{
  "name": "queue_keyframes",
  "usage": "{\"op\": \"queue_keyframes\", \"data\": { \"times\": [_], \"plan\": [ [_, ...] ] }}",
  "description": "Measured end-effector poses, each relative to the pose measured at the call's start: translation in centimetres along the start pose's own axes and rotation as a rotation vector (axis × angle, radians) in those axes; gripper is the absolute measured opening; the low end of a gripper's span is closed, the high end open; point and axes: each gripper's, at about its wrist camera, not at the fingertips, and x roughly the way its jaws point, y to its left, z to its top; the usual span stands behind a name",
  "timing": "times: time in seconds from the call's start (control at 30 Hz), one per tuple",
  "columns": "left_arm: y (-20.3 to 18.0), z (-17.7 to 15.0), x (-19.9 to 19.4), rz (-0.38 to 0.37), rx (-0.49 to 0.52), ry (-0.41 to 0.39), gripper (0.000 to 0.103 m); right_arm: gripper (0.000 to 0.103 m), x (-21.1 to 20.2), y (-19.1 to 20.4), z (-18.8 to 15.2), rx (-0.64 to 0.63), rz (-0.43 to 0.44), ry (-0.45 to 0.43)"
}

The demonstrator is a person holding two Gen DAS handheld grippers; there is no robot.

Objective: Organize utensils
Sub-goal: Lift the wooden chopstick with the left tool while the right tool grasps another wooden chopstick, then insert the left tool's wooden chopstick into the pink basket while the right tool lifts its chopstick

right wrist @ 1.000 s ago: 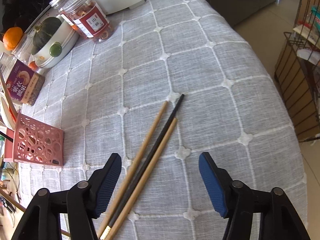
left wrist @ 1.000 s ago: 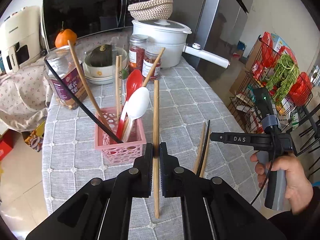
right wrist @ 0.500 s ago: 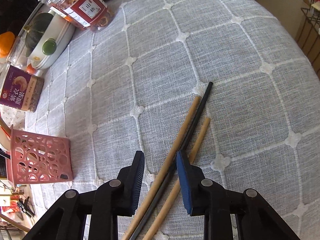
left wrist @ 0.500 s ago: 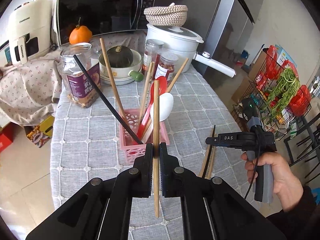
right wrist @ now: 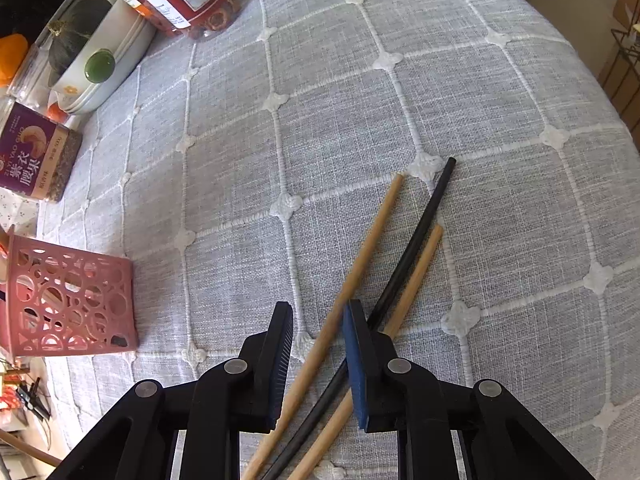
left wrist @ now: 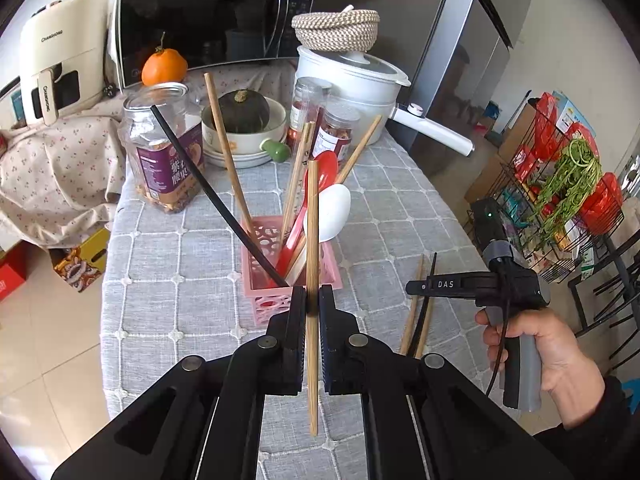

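Wooden chopstick [left wrist: 312,264] stands nearly upright in the left tool [left wrist: 309,308], whose jaws are shut tight on its lower half, just in front of the pink perforated basket [left wrist: 276,304] near the middle of the tabletop [left wrist: 160,272]. That basket holds a black chopstick [left wrist: 208,188], several wooden ones, a red spoon [left wrist: 320,176] and a white spoon [left wrist: 330,212], all leaning outward.

Toward the tabletop's right edge lie three loose sticks: a long wooden chopstick [right wrist: 360,264], a second black chopstick [right wrist: 416,240] and a shorter wooden chopstick [right wrist: 416,276]. The right tool [right wrist: 316,320] points steeply down over them, its jaws closing; the long wooden one runs between them, close against the blue pad, with a gap left at the other pad, while the black and the shorter stick pass under the blue-padded finger. A hand [left wrist: 552,344] grips that tool's grey handle, which reads "DAS" on its black bar.

At the tabletop's far edge stand a clear jar with a purple label [left wrist: 168,160] printed with Chinese characters and "ZI YI YAO GUO", two red-labelled jars [left wrist: 332,132], a bowl holding a dark green squash [left wrist: 244,112], and a white pot [left wrist: 352,76] topped by a woven basket [left wrist: 336,30]. Behind are a microwave [left wrist: 212,16], an orange [left wrist: 164,66] and a cream appliance [left wrist: 56,52] marked "CHANGHONG".
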Motion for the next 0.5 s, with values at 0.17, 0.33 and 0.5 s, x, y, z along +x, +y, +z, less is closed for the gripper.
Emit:
{"op": "queue_keyframes", "data": {
  "times": [0.17, 0.33, 0.5],
  "plan": [
    [0.1, 0.0, 0.0, 0.006, -0.004, -0.006, 0.006, 0.011, 0.5, 0.6, 0.3, -0.038, -0.056, -0.045],
    [0.3, -0.1, -0.6, 0.025, -0.016, -0.043, 0.006, 0.009, 0.6, 1.2, 0.3, -0.051, -0.052, -0.077],
    [0.5, 0.2, -2.6, 0.017, -0.030, -0.105, 0.006, 0.006, -1.6, 1.1, 0.2, -0.018, 0.083, -0.122]
  ]
}}
